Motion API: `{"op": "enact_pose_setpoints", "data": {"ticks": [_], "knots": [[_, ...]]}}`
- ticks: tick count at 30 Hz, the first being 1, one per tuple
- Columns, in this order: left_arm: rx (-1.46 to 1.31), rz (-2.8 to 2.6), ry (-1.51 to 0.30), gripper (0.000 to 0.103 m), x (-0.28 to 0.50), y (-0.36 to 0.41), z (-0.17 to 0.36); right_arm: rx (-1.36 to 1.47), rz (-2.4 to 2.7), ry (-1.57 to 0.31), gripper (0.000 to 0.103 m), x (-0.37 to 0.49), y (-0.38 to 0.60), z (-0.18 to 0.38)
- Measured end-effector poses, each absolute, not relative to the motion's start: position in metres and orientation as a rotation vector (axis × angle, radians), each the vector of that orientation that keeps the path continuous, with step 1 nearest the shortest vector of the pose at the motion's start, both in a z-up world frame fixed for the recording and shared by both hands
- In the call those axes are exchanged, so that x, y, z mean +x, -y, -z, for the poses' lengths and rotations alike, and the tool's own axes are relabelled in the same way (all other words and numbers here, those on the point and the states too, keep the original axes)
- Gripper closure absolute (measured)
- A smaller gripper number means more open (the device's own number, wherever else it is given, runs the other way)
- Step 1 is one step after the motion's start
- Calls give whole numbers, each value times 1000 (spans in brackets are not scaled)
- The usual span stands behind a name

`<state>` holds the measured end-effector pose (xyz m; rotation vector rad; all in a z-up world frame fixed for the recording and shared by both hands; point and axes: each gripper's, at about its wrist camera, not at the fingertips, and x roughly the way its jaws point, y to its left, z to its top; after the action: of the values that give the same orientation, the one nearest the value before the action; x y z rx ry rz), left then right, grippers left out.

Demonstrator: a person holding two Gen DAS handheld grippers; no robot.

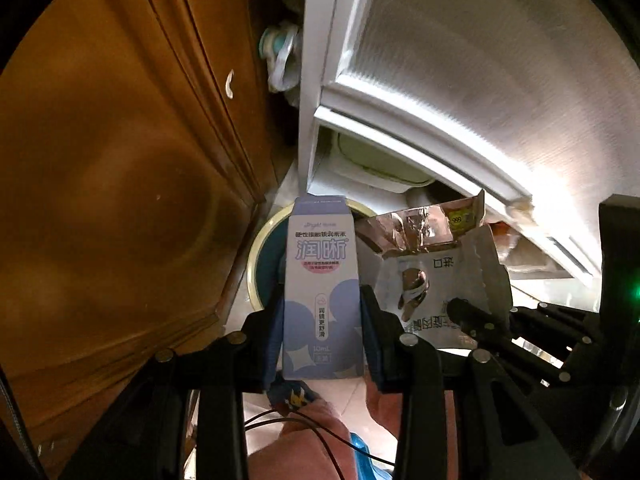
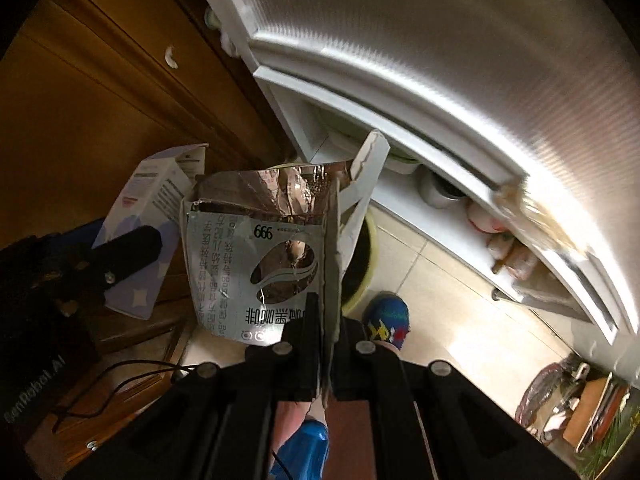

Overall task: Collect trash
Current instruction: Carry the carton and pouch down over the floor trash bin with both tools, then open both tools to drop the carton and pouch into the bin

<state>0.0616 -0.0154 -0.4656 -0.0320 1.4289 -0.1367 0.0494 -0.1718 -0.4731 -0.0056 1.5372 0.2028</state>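
Left wrist view: the left gripper [image 1: 323, 334] is clamped on a small lavender carton [image 1: 320, 280], one finger pressed to each side of its lower half. The carton stands upright between the fingers, printed face toward the camera. Just right of it hangs a torn foil pouch [image 1: 432, 264], its silver lining exposed at the ripped top; the right gripper [image 1: 466, 314] reaches in from the right edge and grips the pouch near its lower edge. Behind and below the carton sits a round bin [image 1: 260, 264] with a pale yellow rim and dark interior, on a tiled floor [image 1: 344, 392]. A brown wooden cabinet [image 1: 120, 160] fills the left side; a white appliance door [image 1: 460, 80] fills the upper right.

Right wrist view: the right gripper [image 2: 327, 332] has its fingers closed tight on the edge of the pouch [image 2: 256, 248], which is seen nearly edge-on at the clamp and spreads open to the left, print inverted. The carton [image 2: 156, 220] is at left, tilted, held by the left gripper [image 2: 120, 256], whose black finger [image 2: 132, 246] lies across its face. The bin [image 2: 366, 264] shows just behind the pouch, mostly hidden by it. A foot in a patterned blue sock [image 2: 386, 322] rests on the floor [image 2: 440, 300] beside the bin.
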Motion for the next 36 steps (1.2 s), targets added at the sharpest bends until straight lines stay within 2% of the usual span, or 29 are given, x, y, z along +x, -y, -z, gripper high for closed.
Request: {"op": "enact_pose_setpoints", "data": {"ticks": [3, 5, 8, 9, 15, 20, 31, 36], "knots": [[-25, 131, -1438, 63, 70, 15, 480, 14, -213, -1562, 96, 60, 169, 492], [-22, 121, -1441, 47, 75, 14, 483, 38, -225, -1567, 91, 66, 168, 501], [-19, 105, -1427, 32, 81, 10, 484, 39, -237, -1557, 90, 72, 166, 504], [-18, 96, -1426, 31, 82, 10, 485, 36, -241, -1548, 90, 73, 166, 503], [-17, 73, -1422, 29, 81, 4, 475, -7, -263, -1483, 90, 71, 163, 478], [6, 90, -1401, 29, 69, 9, 444, -19, -268, -1463, 90, 69, 168, 449], [90, 181, -1284, 29, 43, 18, 304, -127, -368, -1373, 90, 45, 171, 332], [117, 220, -1196, 29, 43, 19, 226, -158, -434, -1332, 90, 41, 169, 260]]}}
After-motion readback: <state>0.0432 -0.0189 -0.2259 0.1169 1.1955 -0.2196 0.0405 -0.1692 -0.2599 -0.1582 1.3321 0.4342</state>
